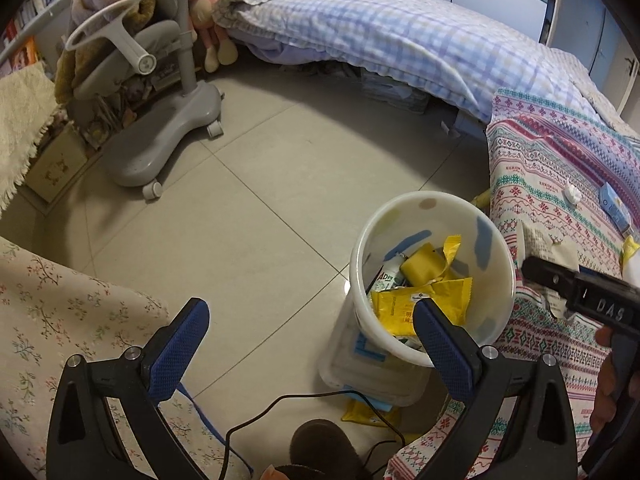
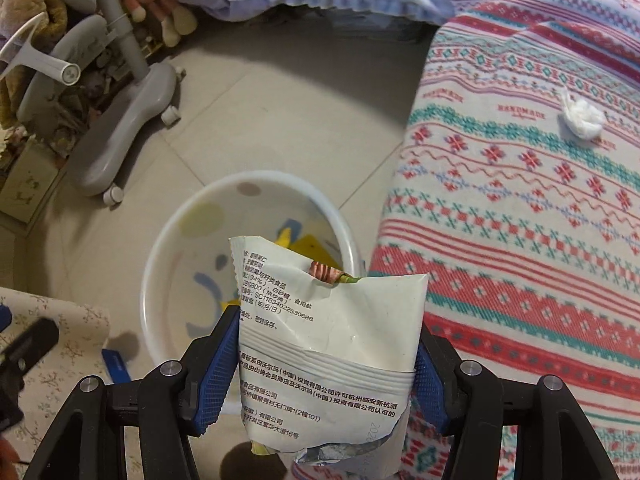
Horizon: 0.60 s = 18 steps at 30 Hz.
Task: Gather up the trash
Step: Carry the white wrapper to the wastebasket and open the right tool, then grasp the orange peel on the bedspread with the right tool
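White printed snack wrapper (image 2: 328, 344) is visible to you only in the right wrist view: your right gripper (image 2: 326, 364) clamps it between both pads, above the white bin's (image 2: 256, 184) near rim. Your left gripper (image 1: 308, 344) stands wide open, empty, beside the bin. The wrapper's torn lower edge runs out of frame.

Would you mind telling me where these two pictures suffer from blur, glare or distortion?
Left wrist view: fisheye bends the grey floor tiles, corners go black, a small glare sits beside the white plastic bin. Right wrist view: the patterned woven bedcover looks soft, the white printed snack wrapper reads sharp.
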### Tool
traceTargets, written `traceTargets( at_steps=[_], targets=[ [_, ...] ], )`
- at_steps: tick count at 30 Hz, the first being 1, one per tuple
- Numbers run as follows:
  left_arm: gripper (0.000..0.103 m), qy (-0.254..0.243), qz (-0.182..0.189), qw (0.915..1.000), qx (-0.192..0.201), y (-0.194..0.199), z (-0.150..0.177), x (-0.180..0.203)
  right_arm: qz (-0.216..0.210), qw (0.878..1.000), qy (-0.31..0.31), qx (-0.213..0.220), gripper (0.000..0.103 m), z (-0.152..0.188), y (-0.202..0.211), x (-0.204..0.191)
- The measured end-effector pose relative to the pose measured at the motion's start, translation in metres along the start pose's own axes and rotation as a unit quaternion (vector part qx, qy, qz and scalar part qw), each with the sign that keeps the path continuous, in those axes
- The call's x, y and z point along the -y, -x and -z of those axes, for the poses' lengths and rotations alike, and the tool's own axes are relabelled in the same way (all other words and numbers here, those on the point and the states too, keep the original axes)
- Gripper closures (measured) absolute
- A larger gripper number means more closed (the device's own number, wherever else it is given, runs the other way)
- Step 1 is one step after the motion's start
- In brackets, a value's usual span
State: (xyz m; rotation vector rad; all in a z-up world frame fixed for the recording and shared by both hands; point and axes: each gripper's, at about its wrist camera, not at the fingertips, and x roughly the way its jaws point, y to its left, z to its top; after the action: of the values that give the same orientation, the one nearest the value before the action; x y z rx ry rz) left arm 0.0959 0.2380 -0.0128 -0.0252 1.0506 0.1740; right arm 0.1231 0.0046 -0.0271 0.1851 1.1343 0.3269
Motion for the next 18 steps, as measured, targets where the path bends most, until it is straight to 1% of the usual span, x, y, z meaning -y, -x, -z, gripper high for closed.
traceTargets(
  at_steps=[1, 3, 6, 12, 18],
  targets=[
    [0.000, 0.000, 0.001, 1.0000, -0.003, -0.001, 0.000, 0.000, -0.003, 1.000, 0.001, 0.000, 0.033, -0.003, -0.002, -0.002],
    [0.000, 0.002, 0.003, 1.0000, -0.008, -0.002, 0.001, -0.001, -0.013, 1.000, 0.000, -0.002, 0.025, -0.006, -0.003, -0.003],
    [0.000, 0.004, 0.005, 0.9999, -0.010, -0.003, 0.001, 0.000, -0.036, 0.999, -0.006, 0.004, 0.020, -0.012, -0.001, -0.004],
    [0.000, 0.005, 0.012, 0.9999, -0.009, 0.000, 0.002, 0.002, -0.034, 0.999, -0.006, 0.011, 0.019, -0.015, 0.008, -0.001],
    [0.000, 0.001, 0.021, 0.9998, -0.005, 0.005, 0.001, 0.012, -0.022, 1.000, -0.010, 0.011, 0.019, -0.009, 0.023, 0.019]
  ],
)
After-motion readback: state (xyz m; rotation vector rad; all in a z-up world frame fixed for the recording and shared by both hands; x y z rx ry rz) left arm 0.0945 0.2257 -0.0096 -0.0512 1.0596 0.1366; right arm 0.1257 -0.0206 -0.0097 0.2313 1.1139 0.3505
